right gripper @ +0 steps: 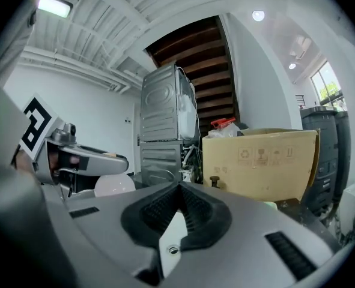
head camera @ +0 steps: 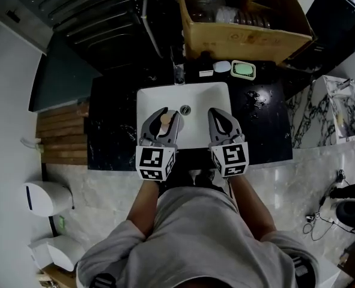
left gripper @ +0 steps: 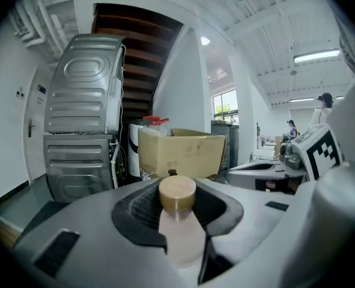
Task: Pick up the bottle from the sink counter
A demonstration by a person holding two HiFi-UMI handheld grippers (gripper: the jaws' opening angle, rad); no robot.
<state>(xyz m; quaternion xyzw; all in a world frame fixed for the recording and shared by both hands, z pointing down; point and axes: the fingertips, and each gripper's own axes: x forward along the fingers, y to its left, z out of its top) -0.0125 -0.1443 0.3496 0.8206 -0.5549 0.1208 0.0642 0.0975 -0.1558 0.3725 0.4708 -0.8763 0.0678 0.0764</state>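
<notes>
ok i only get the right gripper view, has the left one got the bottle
observer: Yes. The left tongs are shut on the bottle, pinching its neck just under the tan cap.
operator: where is it, over the counter
observer: Over the white sink. The head view shows the left tongs above the basin, near the drain.
operator: is it upright
observer: Looks so. The head view looks straight down on the round top of the cap between the tongs.
</notes>
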